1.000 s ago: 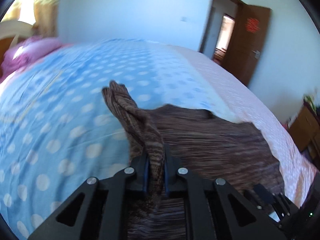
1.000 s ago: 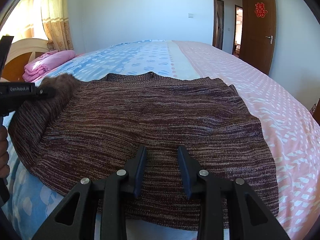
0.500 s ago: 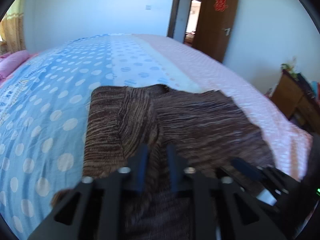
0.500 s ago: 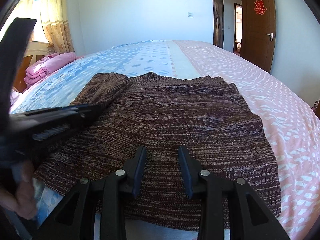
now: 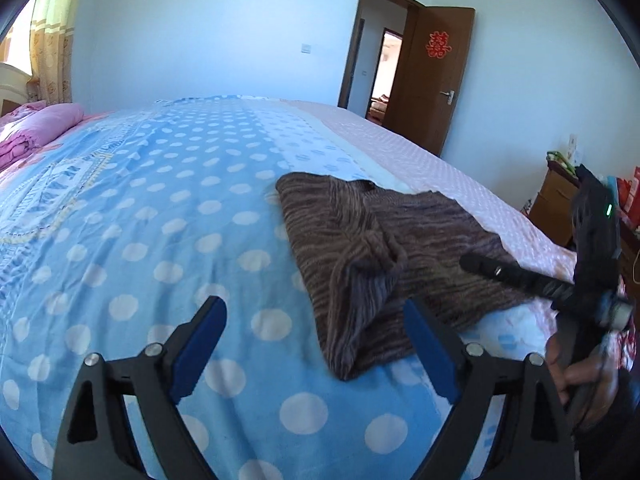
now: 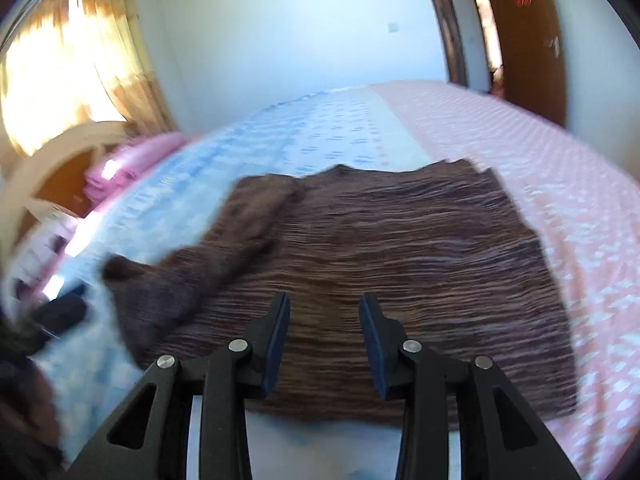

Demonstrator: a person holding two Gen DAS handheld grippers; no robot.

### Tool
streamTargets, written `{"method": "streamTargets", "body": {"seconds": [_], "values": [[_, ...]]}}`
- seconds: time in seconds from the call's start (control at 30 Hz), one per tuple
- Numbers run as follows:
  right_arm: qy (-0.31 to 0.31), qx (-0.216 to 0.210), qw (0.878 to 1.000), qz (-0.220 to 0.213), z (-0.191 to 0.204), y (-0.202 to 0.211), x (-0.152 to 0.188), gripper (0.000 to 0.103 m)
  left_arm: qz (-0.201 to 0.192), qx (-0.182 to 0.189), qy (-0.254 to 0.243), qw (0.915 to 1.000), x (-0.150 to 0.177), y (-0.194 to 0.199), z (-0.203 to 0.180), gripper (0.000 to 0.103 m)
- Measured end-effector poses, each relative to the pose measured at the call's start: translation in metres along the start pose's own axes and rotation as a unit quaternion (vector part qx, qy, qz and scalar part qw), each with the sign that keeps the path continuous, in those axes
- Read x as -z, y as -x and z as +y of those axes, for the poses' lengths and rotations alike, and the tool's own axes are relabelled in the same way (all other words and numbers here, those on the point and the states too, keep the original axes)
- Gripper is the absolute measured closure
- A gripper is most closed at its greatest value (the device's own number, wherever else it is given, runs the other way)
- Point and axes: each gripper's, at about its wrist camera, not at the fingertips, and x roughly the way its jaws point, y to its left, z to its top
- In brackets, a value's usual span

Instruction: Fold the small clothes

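**A:** Brown knit first, left wrist view: the sweater [image 5: 400, 236] lies on the bed [image 5: 160, 208], right of centre in the frame, across the seam where the blue dotted cover meets the pink one. A second ago its sleeve [image 5: 360, 280] was pinched tight between the left gripper [image 5: 316, 336] pads; now the sleeve lies folded inward over the body, a bit rumpled, with its cuff end at lower centre.

**B:** So the left tongs have let go?

**A:** Yes. The jaws are opening and stand wide, with nothing pressed between the pads. The sleeve's tip sits in the gap, untouched. At the right edge, the right gripper [image 5: 480, 266] reaches over the hem, held in a hand [image 5: 576, 376].

**B:** And the right wrist view?

**A:** Blurred, but readable. The sweater [image 6: 400, 260] fills the middle, with the folded sleeve [image 6: 224, 248] at centre left. The right gripper [image 6: 324, 340] hovers over the near hem; its jaws are opening too, partly apart, and the pads clasp no cloth.

**B:** What does that mean for the fold?

**A:** I judge the first sleeve fold done. Half a second ago it looked flatter, so it may need smoothing. The other sleeve and the body folds probably come next.
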Motion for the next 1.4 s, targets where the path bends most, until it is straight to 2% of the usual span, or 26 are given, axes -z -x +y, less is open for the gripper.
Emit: {"method": "streamTargets", "body": {"seconds": [0.03,0.07,0.13,0.2,0.3,0.37,0.4,0.43,0.47,0.53,0.73,0.77,0.83,0.87,0.93,0.97,1.0,1.03,1.13,1.23,1.4], "values": [[-0.025,-0.049,0.998,0.008,0.004,0.004,-0.003,0.048,-0.001,0.004,-0.004,1.0,0.001,0.0,-0.002,0.011],[-0.039,-0.077,0.996,0.015,0.007,0.005,-0.006,0.039,-0.006,0.007,-0.009,0.9999,0.001,-0.001,-0.004,0.011],[-0.055,-0.122,0.991,0.032,0.016,0.005,-0.012,0.036,-0.015,0.008,-0.035,0.9992,-0.001,-0.008,-0.015,0.011],[-0.07,-0.144,0.986,0.044,0.022,0.0,-0.017,0.036,-0.021,0.011,-0.073,0.9971,-0.004,-0.018,-0.029,0.011],[-0.117,-0.148,0.981,0.047,0.015,-0.004,-0.023,0.036,-0.023,-0.006,-0.133,0.9908,-0.006,-0.039,-0.047,0.014],[-0.122,-0.132,0.983,0.042,0.009,-0.001,-0.024,0.036,-0.017,-0.036,-0.173,0.9841,-0.008,-0.055,-0.059,0.035],[-0.115,-0.129,0.984,0.04,0.003,0.0,-0.029,0.036,-0.011,-0.046,-0.186,0.9813,-0.01,-0.062,-0.064,0.04],[-0.115,-0.129,0.984,0.04,0.003,0.0,-0.029,0.036,-0.011,-0.049,-0.191,0.9802,-0.011,-0.065,-0.066,0.049],[-0.112,-0.132,0.984,0.039,0.0,-0.001,-0.033,0.036,-0.014,-0.049,-0.196,0.9793,-0.013,-0.067,-0.068,0.064],[-0.106,-0.131,0.985,0.039,-0.009,-0.006,-0.048,0.036,-0.018,-0.034,-0.196,0.9799,-0.016,-0.066,-0.071,0.087],[-0.092,-0.127,0.985,0.072,-0.023,-0.073,-0.095,0.036,-0.015,-0.014,-0.18,0.9834,-0.014,-0.067,-0.071,0.087],[-0.082,-0.128,0.985,0.081,-0.021,-0.088,-0.099,0.036,-0.015,-0.014,-0.18,0.9835,-0.014,-0.067,-0.071,0.082],[-0.065,-0.124,0.985,0.099,-0.013,-0.115,-0.103,0.036,-0.014,-0.013,-0.179,0.9836,-0.014,-0.067,-0.071,0.079],[-0.053,-0.12,0.985,0.113,-0.008,-0.13,-0.104,0.036,-0.011,-0.015,-0.18,0.9836,-0.014,-0.069,-0.072,0.069],[-0.041,-0.109,0.985,0.125,0.0,-0.149,-0.102,0.052,-0.003,-0.018,-0.176,0.9842,-0.014,-0.073,-0.071,0.057],[-0.034,-0.115,0.984,0.129,0.005,-0.154,-0.102,0.076,-0.001,-0.015,-0.173,0.9848,-0.015,-0.074,-0.069,0.061],[-0.021,-0.109,0.985,0.131,0.009,-0.157,-0.101,0.089,-0.001,-0.01,-0.167,0.986,-0.016,-0.075,-0.067,0.065],[-0.01,-0.1,0.986,0.131,0.012,-0.159,-0.101,0.089,-0.002,-0.005,-0.159,0.9873,-0.018,-0.075,-0.064,0.088],[-0.004,-0.104,0.988,0.115,0.014,-0.151,-0.102,0.092,-0.012,0.008,-0.121,0.9926,-0.025,-0.069,-0.056,0.089],[0.009,-0.11,0.989,0.098,0.017,-0.134,-0.111,0.092,-0.037,0.027,-0.097,0.9942,-0.033,-0.055,-0.059,0.089],[0.049,-0.102,0.991,0.068,0.013,-0.09,-0.142,0.092,-0.066,0.065,-0.112,0.9894,-0.05,-0.037,-0.092,0.089]]}}
